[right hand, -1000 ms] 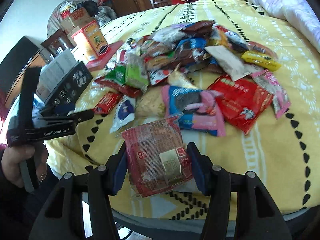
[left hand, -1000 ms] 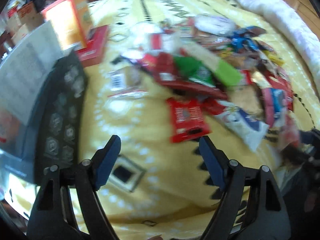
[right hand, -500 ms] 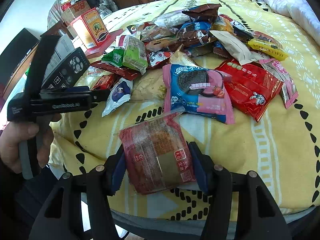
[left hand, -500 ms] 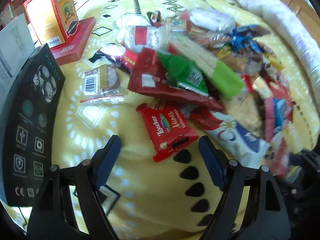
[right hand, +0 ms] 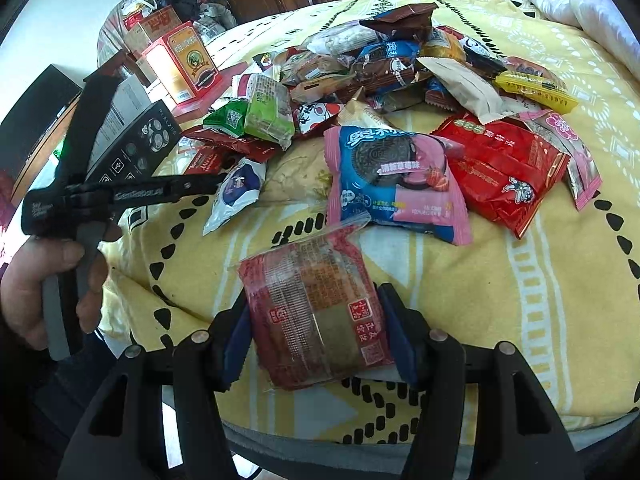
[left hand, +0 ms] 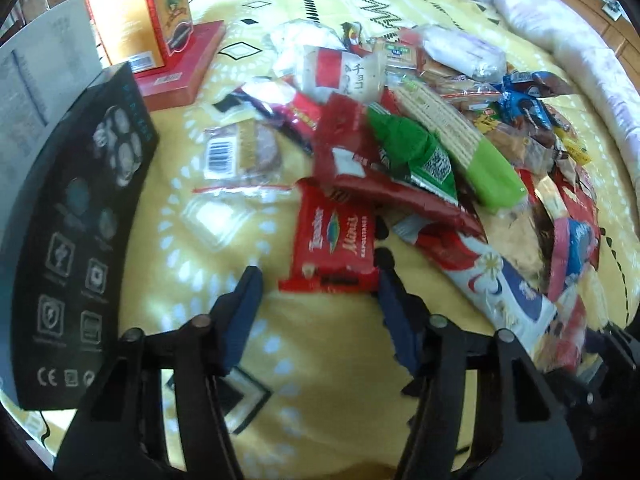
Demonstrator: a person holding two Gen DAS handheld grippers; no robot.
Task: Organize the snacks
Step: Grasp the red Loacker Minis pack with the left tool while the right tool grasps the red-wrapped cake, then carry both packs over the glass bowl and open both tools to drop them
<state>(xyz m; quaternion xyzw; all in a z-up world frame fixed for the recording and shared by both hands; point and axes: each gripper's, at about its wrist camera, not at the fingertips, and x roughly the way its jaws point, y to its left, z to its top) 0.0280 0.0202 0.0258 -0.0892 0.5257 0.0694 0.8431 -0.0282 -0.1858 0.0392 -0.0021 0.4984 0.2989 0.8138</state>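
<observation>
Red wafer packet (left hand: 334,246) lies between the closing, untouching jaws of the left gripper (left hand: 320,292); right gripper (right hand: 314,316) clamps a clear-wrapped cake (right hand: 316,308).

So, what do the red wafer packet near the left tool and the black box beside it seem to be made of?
The red wafer packet looks like thin glossy plastic film: it is creased, with crimped ends and a light sheen. The black box seems to be printed cardboard with a matte finish: flat faces, straight edges and pale icons, though plastic cannot be ruled out.
</observation>
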